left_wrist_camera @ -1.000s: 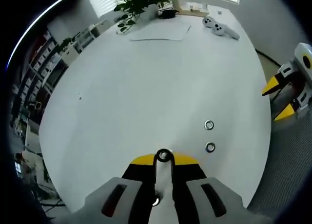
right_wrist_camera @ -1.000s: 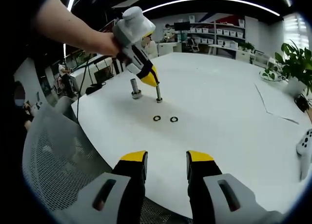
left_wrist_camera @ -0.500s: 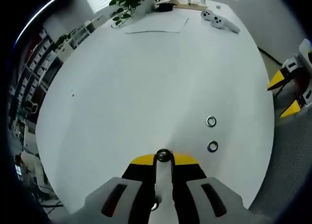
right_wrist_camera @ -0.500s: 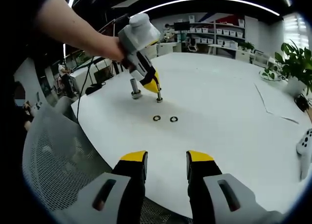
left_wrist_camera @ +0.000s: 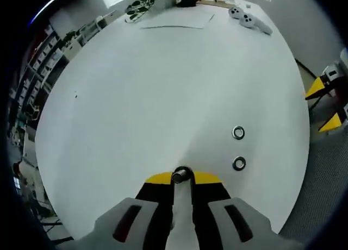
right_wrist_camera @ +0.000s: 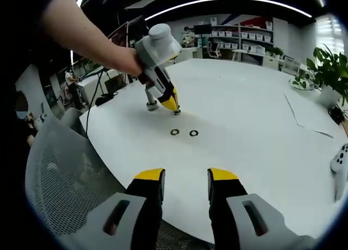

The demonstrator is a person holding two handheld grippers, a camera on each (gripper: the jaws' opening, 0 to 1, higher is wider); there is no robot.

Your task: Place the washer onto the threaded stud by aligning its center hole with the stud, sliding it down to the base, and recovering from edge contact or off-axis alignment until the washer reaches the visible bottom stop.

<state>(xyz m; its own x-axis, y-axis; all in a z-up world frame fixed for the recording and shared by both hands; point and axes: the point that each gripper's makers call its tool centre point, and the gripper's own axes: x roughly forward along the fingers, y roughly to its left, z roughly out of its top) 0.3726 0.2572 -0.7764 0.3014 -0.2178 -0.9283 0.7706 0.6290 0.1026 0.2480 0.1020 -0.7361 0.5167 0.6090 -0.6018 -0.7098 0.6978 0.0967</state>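
Left gripper (left_wrist_camera: 182,180): seen from its own camera with the yellow-tipped jaws drawn close around the threaded stud (left_wrist_camera: 181,175); from the right gripper view it (right_wrist_camera: 171,104) is seen lowered at the stud's base, held by a person's hand (right_wrist_camera: 128,62).
Threaded stud: upright on the white table (left_wrist_camera: 163,87); its round top is seen end-on between the left jaw tips, the shaft below being hidden by the jaws. In the right gripper view only its foot (right_wrist_camera: 177,112) can be made out below the yellow tips.
Washer on stud: a ring appears around the stud top in the left gripper view, but whether it is a washer or the stud's own end cannot be told; how far down it sits is hidden.
Grip state, left: jaws nearly together about the stud; whether anything is pinched cannot be told.
Loose washers: two washers (left_wrist_camera: 238,132) (left_wrist_camera: 238,163) lie flat on the table to the right of the stud, near each other but apart; in the right gripper view they (right_wrist_camera: 174,132) (right_wrist_camera: 194,133) lie side by side nearer than the stud.
Second stud: a thicker bolt-like post (right_wrist_camera: 151,101) stands just left of the threaded stud, partly covered by the left gripper.
Right gripper (right_wrist_camera: 185,176): jaws parted with nothing between them, held over the near table edge, well apart from the stud; its yellow tips (left_wrist_camera: 324,106) are cut off at the right edge of the left gripper view.
Far side: a plant (right_wrist_camera: 329,65) and a sheet of paper (left_wrist_camera: 176,22) are seen small and distorted.
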